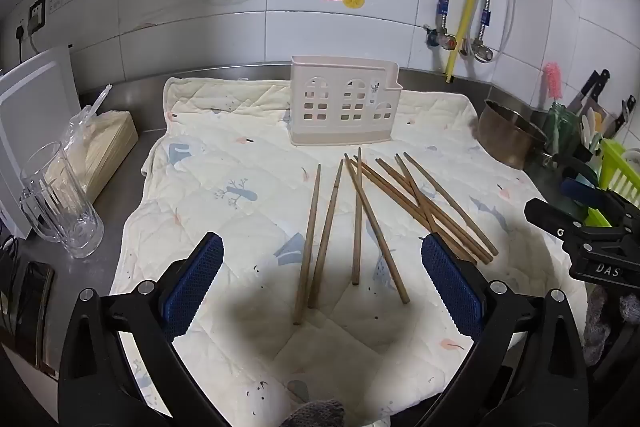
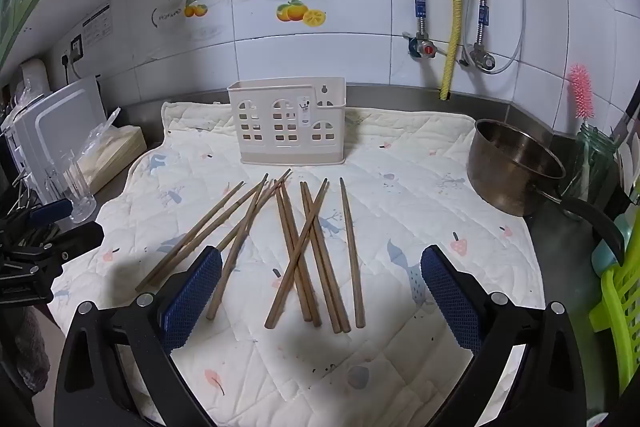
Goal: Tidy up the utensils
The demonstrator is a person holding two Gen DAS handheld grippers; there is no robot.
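Quilted mat (image 2: 400,163) carries loose chopsticks (image 2: 316,251) before the holder (image 2: 288,123); both grippers' jaws spread.

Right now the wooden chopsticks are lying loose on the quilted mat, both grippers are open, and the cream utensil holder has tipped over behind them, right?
Not quite: the utensil holder stands upright, as the right wrist view shows. The chopsticks do lie loose on the mat, and the left gripper and right gripper are open.

Bare quilt (image 2: 400,195) between chopsticks (image 2: 304,251), holder (image 2: 290,131)

Left gripper (image 1: 322,277) spread wide, empty, right gripper (image 2: 321,279) likewise, both held low, side by side
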